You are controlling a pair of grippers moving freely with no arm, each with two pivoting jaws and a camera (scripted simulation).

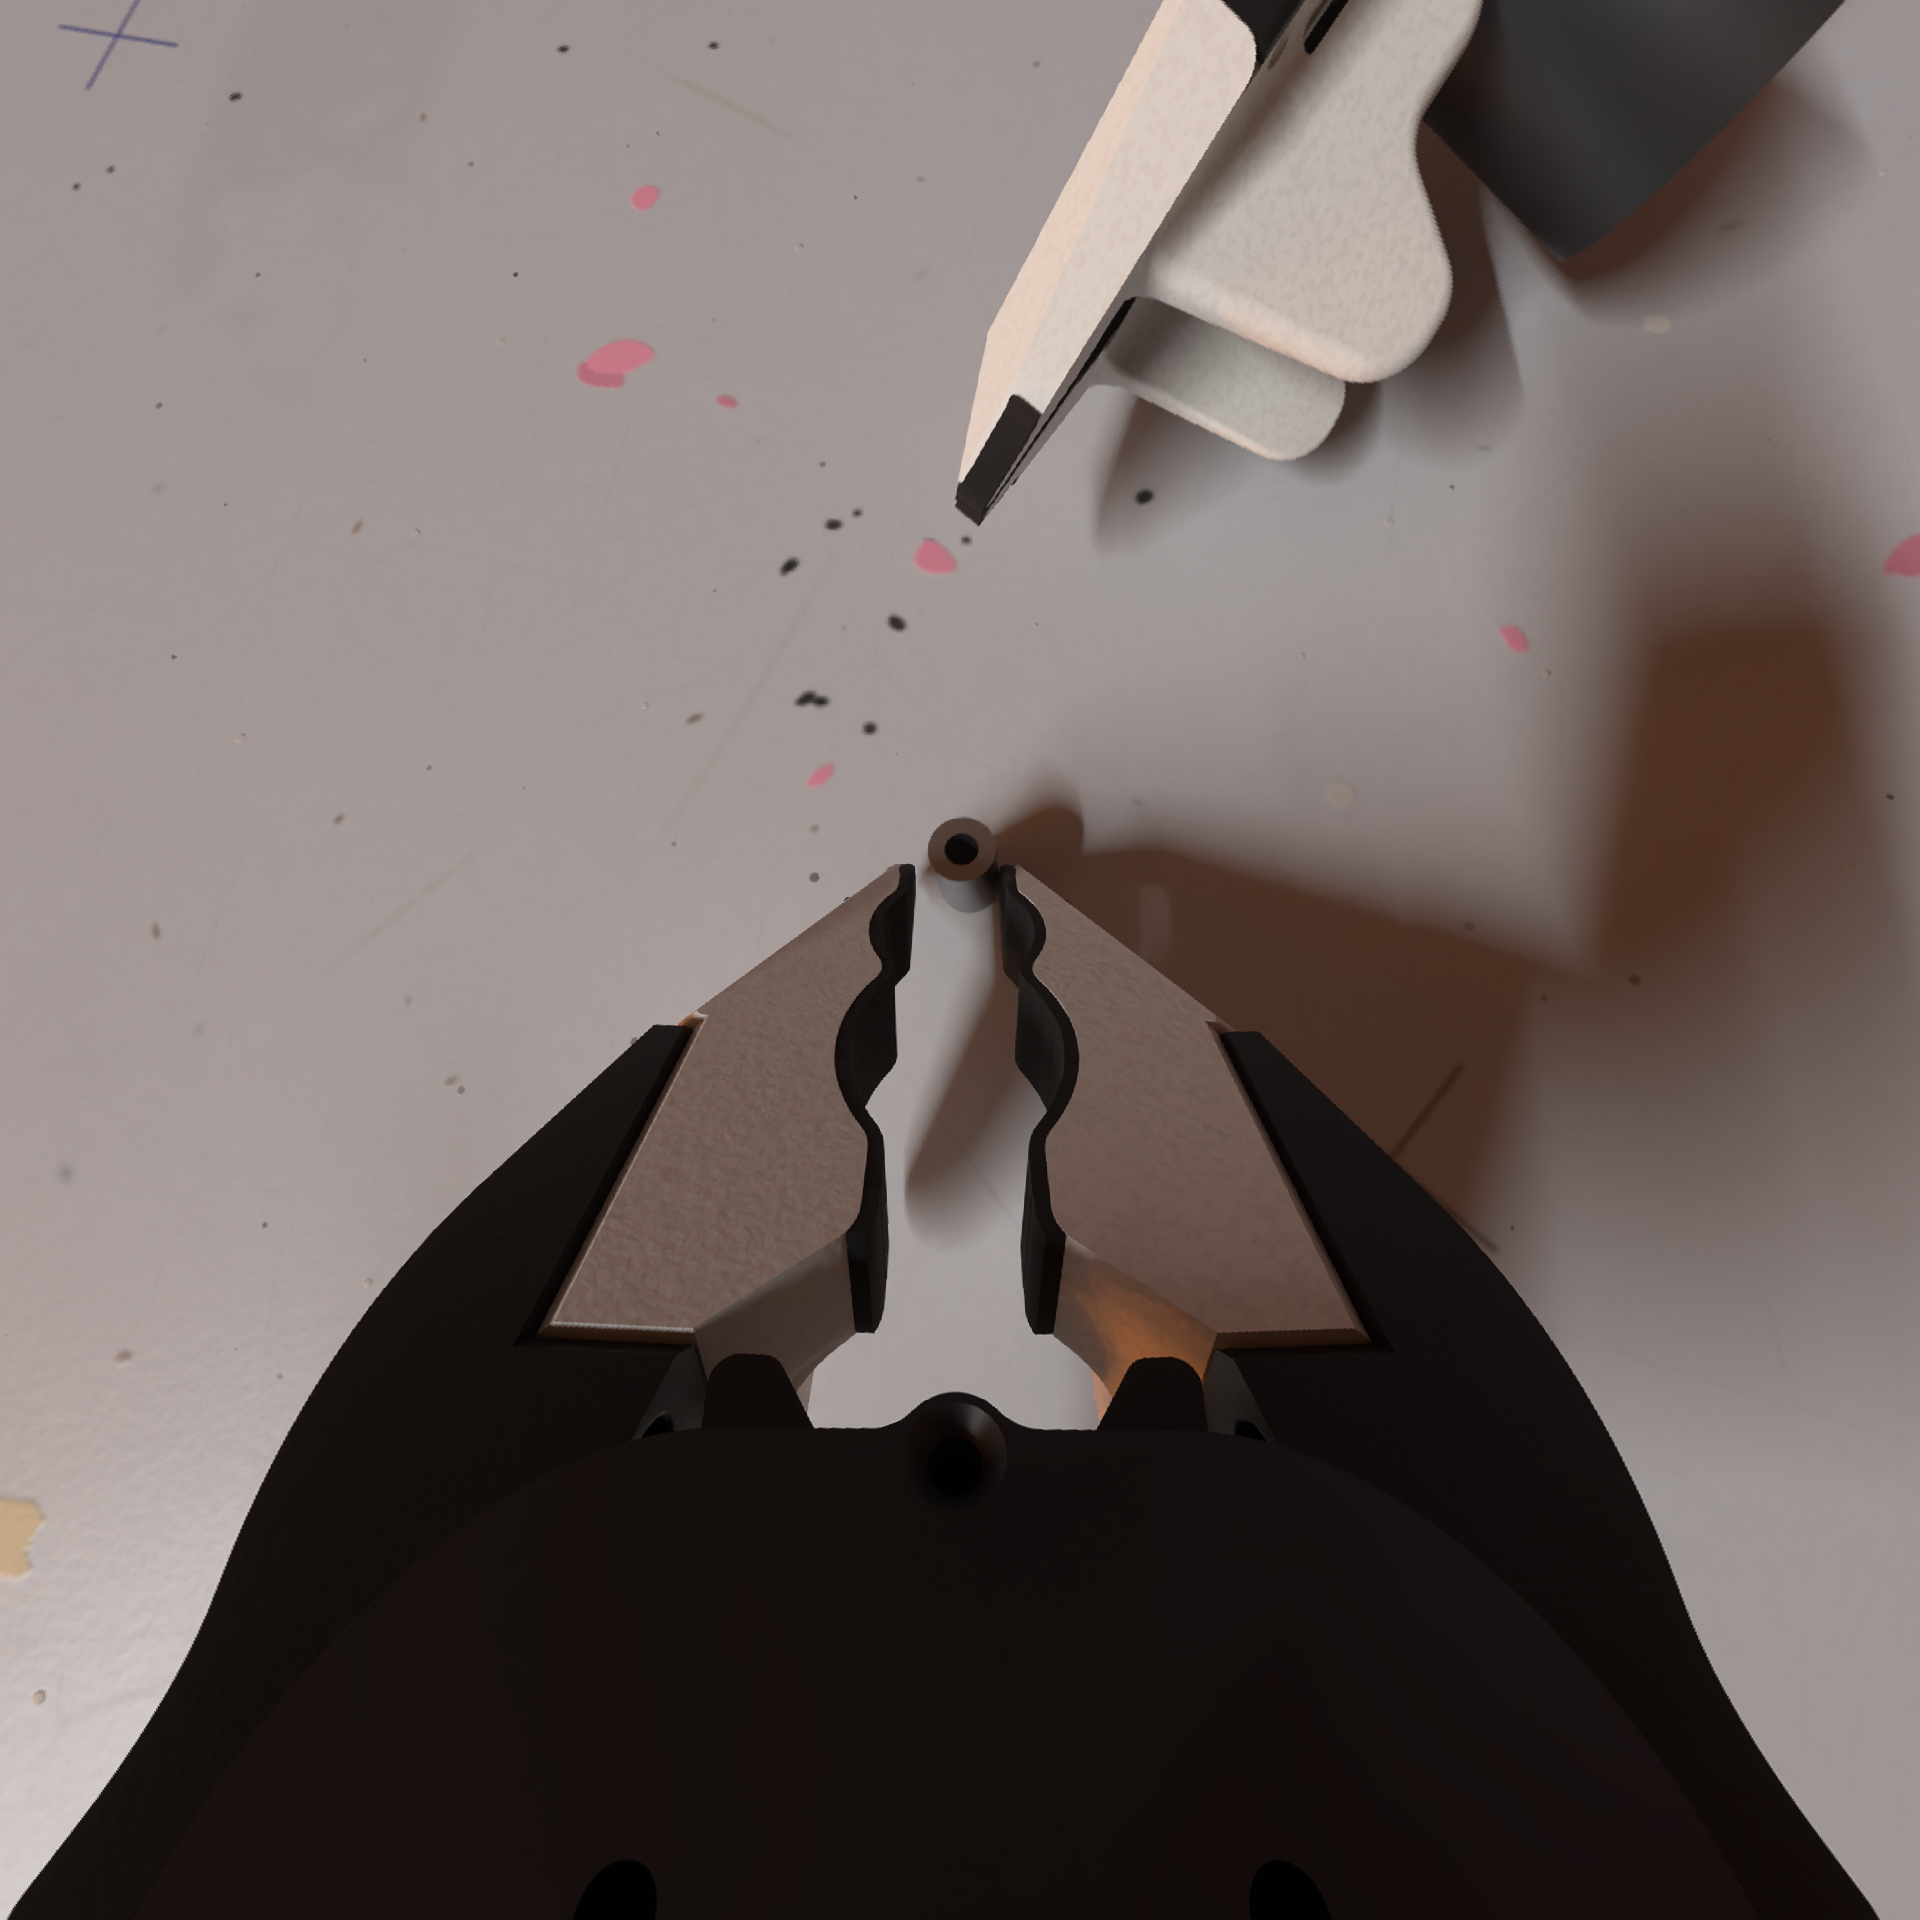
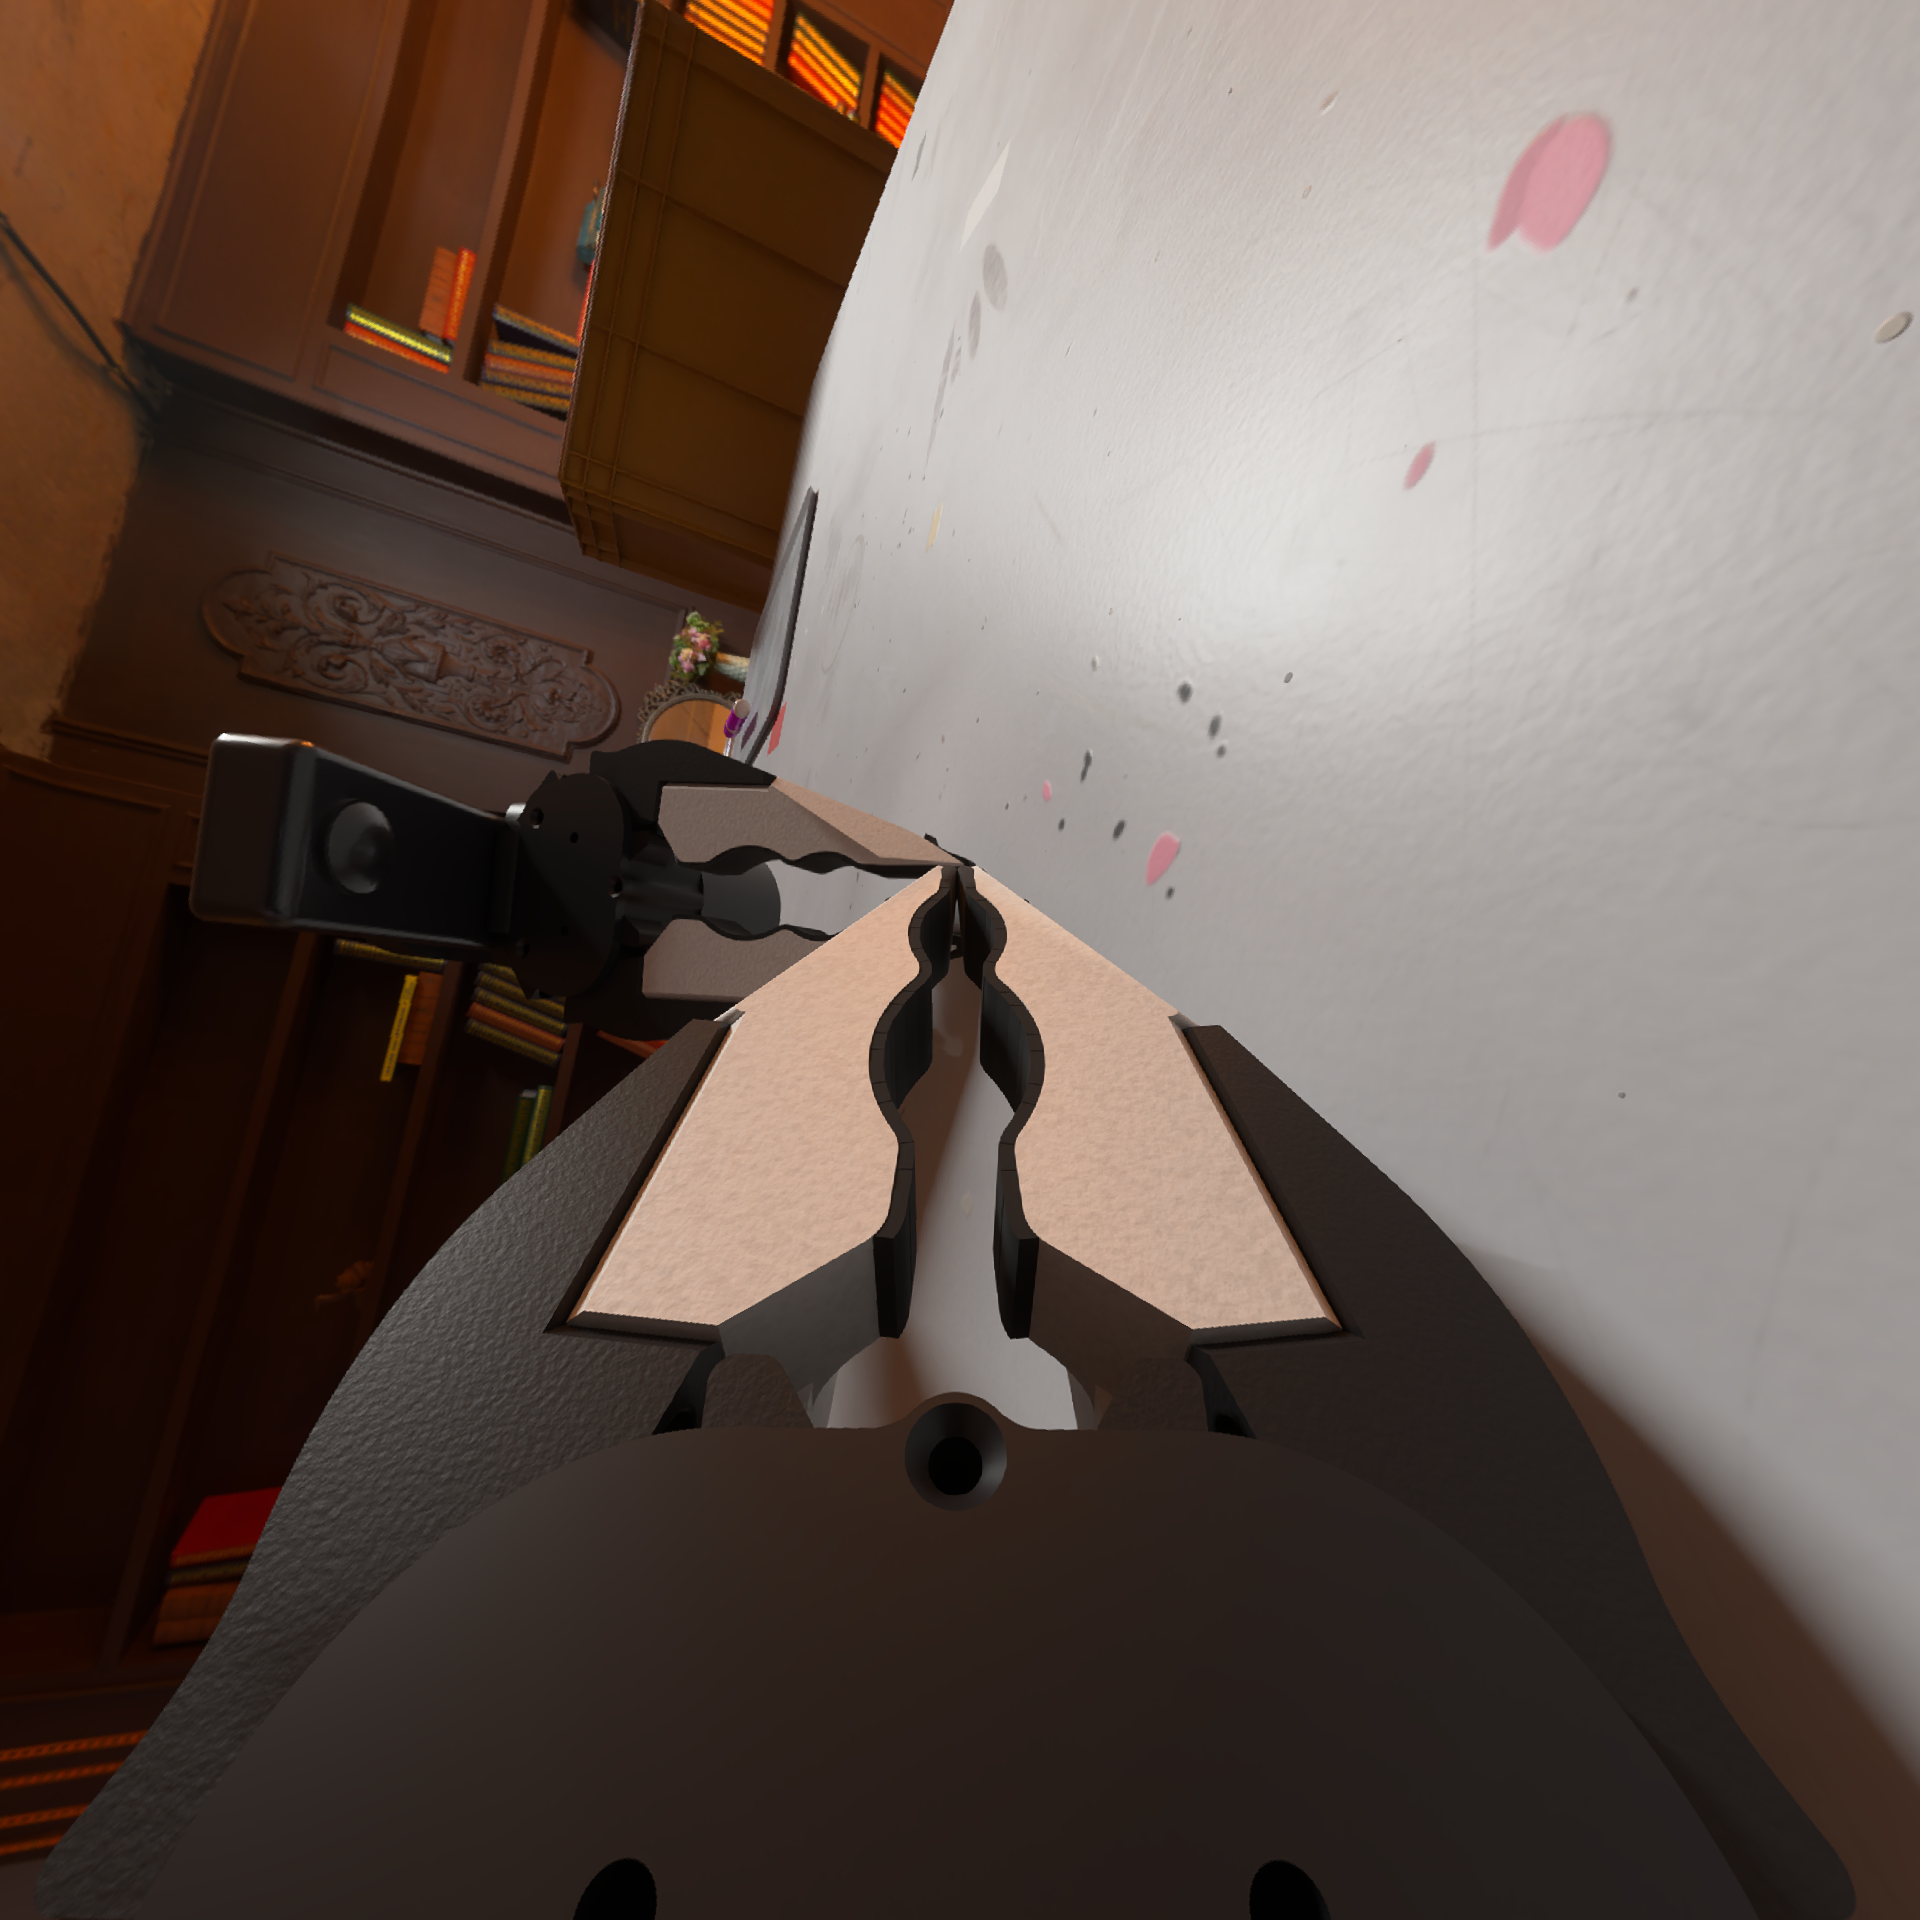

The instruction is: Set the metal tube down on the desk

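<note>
Metal tube [image 1: 961, 854]: short, hollow, dull grey, seen end-on in the left wrist view, bore facing the camera. Set between the fingertips of the left gripper [image 1: 956, 875], at 12 o'clock from the gripper body. Own shadow just beside it at 2 o'clock, so judged at or very near the desk [image 1: 416, 727]; contact with the surface not confirmable.

Handling, by judgement: rigid, light for its size, smooth and likely slippery. Round, so apt to roll if laid on its side and to tip if left on end. Not fragile. Best held across the middle of the wall, pads square to the axis, rather than at the rim.

Left gripper: jaws narrowly parted, tips closely flanking the tube. Right tip seemingly touching, left tip perhaps a hair off. Real pinch or mere bracketing: cannot tell.

Right gripper [image 1: 982, 497]: at 1 o'clock from the tube, apart from it, tips just above the desk. Jaws pressed together, nothing between them, confirmed in the right wrist view.

Desk: pale grey, scuffed. Pink spots [image 1: 615, 362] at 10 to 11 o'clock from the tube, black specks [image 1: 810, 698] nearer at 11 o'clock.

Beyond the desk edge, right wrist view: brown crate [image 2: 717, 270], bookshelves [image 2: 457, 332], carved panel [image 2: 405, 655].
</note>
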